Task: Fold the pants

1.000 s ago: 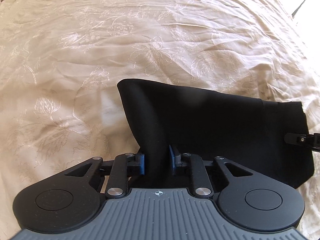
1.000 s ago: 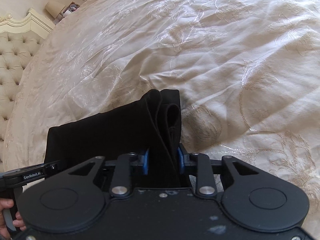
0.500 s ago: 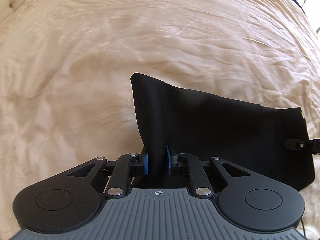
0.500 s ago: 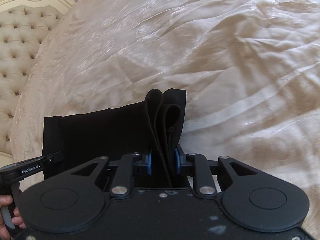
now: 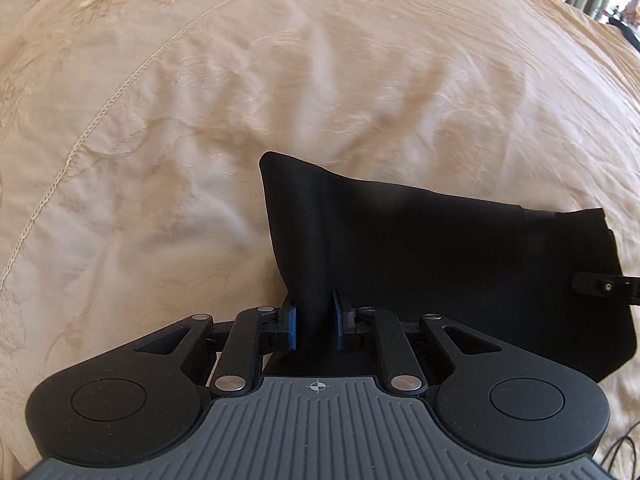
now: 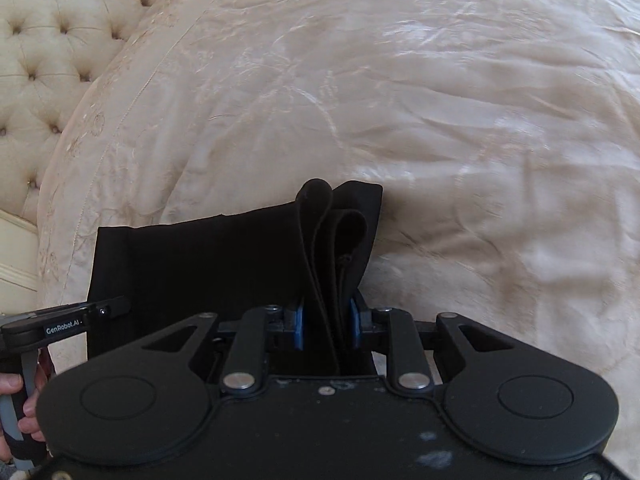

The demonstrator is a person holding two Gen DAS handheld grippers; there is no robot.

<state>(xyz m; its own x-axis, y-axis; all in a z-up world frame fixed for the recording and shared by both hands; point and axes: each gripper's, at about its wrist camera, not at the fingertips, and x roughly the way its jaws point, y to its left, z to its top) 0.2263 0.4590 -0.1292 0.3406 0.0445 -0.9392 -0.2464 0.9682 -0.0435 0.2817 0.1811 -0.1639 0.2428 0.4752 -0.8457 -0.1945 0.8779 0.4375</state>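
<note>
- Cream bed cover (image 5: pixel 280 80) with stitched flowers fills both views, and a soft buttoned headboard (image 6: pixel 52 40) shows at the far left of the right wrist view.
- Black pants (image 5: pixel 440 248) are already folded into a thick bundle, and they hang between the two grippers above the bed.
- The left gripper (image 5: pixel 314 326) is pinched tight on one end of the pants. The cloth comes up from between its blue pads (image 5: pixel 292 328) and stretches off to the right.
- The right gripper (image 6: pixel 326 326) is pinched tight on the other end. Here I can see several layers (image 6: pixel 332 232) stacked side by side, and some curl over at the top.
- From each camera, the pants start right at the gripper and reach across to the other gripper, whose tip shows at the edge of the view (image 5: pixel 600 285).
- What could go wrong: one of the curled layers may slip out of the right gripper, because the pads hold many layers at once. Then the neat fold would fall open.
- If the two grippers move closer together, the middle of the pants may sag and bunch up when it lands on the bed.
- If one gripper lets go before the other, the bundle may swing and twist.
- The bed cover is soft and wrinkly, so the pants may not lie flat on it.
</note>
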